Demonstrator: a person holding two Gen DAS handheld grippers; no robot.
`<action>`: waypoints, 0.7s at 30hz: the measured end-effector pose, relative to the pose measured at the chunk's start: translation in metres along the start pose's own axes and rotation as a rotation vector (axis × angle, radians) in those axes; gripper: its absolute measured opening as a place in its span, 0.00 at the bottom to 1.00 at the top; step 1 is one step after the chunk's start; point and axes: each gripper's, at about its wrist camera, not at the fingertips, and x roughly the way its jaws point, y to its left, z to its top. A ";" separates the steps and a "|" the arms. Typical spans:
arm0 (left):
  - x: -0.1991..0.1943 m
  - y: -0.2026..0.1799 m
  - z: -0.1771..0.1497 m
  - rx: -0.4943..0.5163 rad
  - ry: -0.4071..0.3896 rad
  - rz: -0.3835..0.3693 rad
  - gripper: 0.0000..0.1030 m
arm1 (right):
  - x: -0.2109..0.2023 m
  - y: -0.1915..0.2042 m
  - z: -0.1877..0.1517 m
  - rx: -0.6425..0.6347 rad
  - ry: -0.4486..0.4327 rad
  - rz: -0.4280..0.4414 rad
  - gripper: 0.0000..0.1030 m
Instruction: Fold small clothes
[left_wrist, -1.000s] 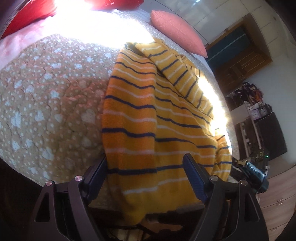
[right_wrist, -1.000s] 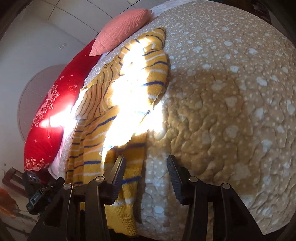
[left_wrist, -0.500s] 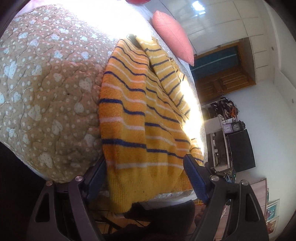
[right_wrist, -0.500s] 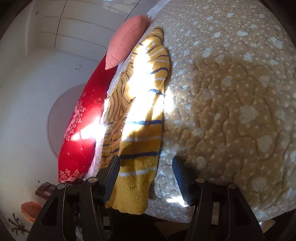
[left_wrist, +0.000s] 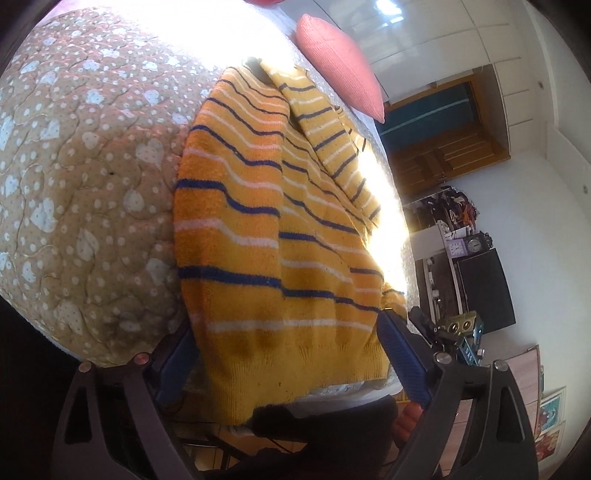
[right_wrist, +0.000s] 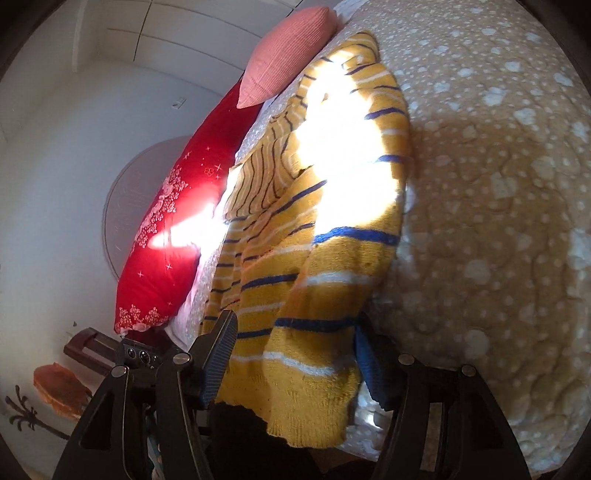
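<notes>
Sweater (left_wrist: 266, 236), yellow with navy and white stripes, spread lengthwise on a quilted bed (left_wrist: 74, 177), hem hanging over the near edge. Left gripper (left_wrist: 288, 354) at the hem, fingers (left_wrist: 400, 354) opening wide, hem lying between them without pad contact. Right gripper (right_wrist: 295, 354) at the sweater's right hem corner (right_wrist: 314, 387), fingers (right_wrist: 221, 350) opening, cloth between them, not pinched. Pink cushion (left_wrist: 340, 66) beyond the collar; red pillow (right_wrist: 173, 221) along the bed's left side. Strong sunlight across the sweater's middle.
</notes>
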 end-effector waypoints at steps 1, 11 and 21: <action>0.000 -0.002 -0.001 -0.002 -0.006 0.016 0.85 | 0.006 0.004 0.000 -0.016 0.010 -0.010 0.66; -0.020 -0.020 0.001 0.013 -0.018 0.218 0.08 | 0.010 0.006 0.000 -0.036 0.048 -0.184 0.12; -0.058 -0.049 -0.018 0.135 -0.065 0.290 0.07 | -0.020 0.018 -0.031 -0.124 0.087 -0.165 0.10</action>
